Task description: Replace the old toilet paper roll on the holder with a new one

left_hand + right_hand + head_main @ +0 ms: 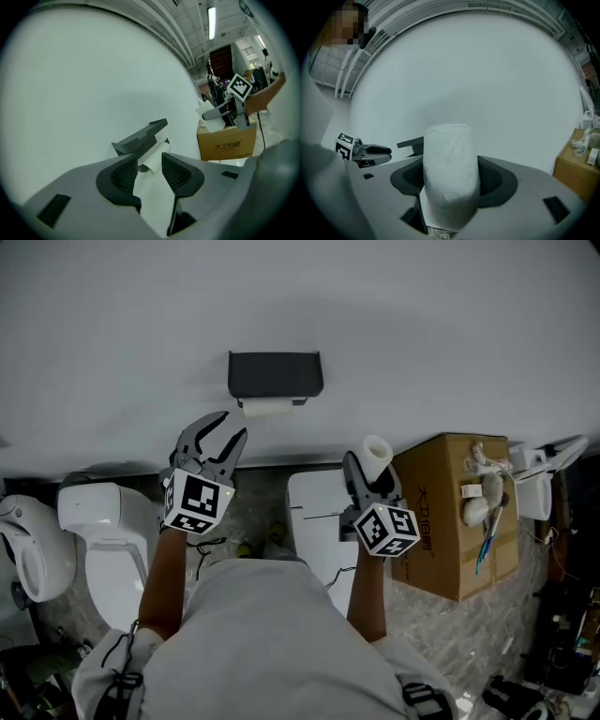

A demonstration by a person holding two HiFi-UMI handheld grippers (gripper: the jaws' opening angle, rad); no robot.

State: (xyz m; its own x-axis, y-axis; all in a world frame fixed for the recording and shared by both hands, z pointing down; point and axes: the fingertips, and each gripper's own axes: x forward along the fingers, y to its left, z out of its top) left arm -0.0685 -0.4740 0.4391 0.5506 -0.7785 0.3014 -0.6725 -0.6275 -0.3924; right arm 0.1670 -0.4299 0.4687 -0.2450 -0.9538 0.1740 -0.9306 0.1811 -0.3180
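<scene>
A dark grey holder (pixel 276 373) is fixed to the pale wall, with the thin old roll (pixel 268 408) under its cover. In the left gripper view the holder (pixel 140 137) and old roll (pixel 156 155) sit just beyond the jaws. My left gripper (pixel 225 429) is open and empty, a little below and left of the holder. My right gripper (pixel 370 468) is shut on a new white toilet paper roll (pixel 377 454), lower and to the right. That new roll (pixel 451 173) fills the right gripper view between the pads.
A white toilet (pixel 103 526) stands at lower left, with a white cistern (pixel 317 512) below the holder. A cardboard box (pixel 457 512) with small items on top stands at the right. Cables and clutter (pixel 562 634) lie at far right.
</scene>
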